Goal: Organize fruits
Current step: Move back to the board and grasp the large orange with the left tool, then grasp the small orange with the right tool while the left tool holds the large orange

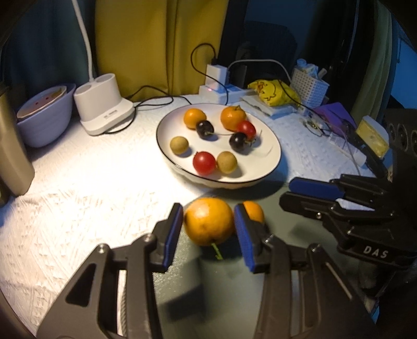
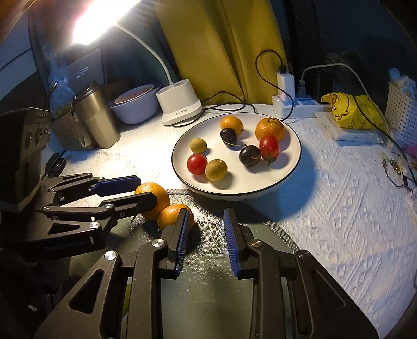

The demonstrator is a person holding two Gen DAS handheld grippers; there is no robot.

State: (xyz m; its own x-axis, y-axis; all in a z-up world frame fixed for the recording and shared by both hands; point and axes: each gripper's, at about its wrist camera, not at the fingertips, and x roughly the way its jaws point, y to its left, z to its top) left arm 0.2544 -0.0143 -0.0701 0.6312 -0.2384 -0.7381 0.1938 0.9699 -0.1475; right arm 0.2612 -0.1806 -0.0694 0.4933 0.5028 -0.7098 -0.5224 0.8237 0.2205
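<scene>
Two oranges are seen on a green mat (image 2: 208,273) near the white plate (image 2: 292,169). One big orange (image 1: 208,221) is held between the left gripper (image 1: 208,232) jaws. The right gripper (image 2: 204,234) jaws are open beside the small orange (image 2: 170,215).

Desk clutter around my workspace, lit by one lamp

Back left I've got a white lamp base (image 2: 180,104) with its gooseneck curving up to the glowing head (image 2: 96,23), a lavender bowl (image 2: 135,105) beside it and a steel tumbler (image 2: 95,114) further left. Yellow curtain (image 2: 221,47) hangs behind. On the right I see a white power strip (image 2: 294,103) with a charger and cables plugged in, a yellow snack bag (image 2: 351,110), and a white mesh basket (image 2: 402,104), all on a white textured cloth (image 2: 338,208).
</scene>
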